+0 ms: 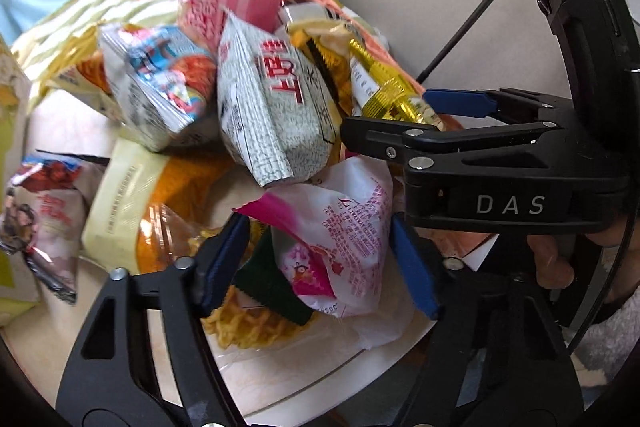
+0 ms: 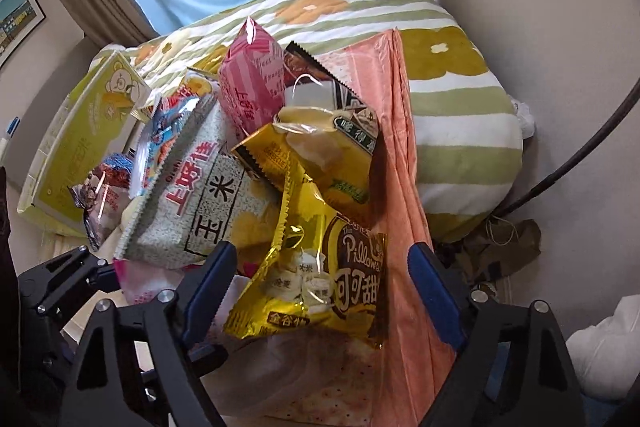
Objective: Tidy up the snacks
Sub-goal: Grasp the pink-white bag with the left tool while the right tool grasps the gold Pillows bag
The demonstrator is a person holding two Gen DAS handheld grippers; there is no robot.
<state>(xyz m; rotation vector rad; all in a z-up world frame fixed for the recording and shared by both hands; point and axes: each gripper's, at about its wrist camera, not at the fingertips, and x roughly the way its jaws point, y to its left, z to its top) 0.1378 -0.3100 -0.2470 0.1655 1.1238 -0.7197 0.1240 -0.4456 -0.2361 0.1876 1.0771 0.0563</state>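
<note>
Shiny snack bags (image 1: 264, 107) sit in one messy pile; nothing looks sorted yet. Left gripper (image 1: 320, 259) is open around a white-pink packet (image 1: 336, 239). Right gripper (image 2: 320, 291) is open around a gold bag (image 2: 316, 275).

Both wrist views close, angled down, sharing snack pile (image 1: 256, 99).
</note>
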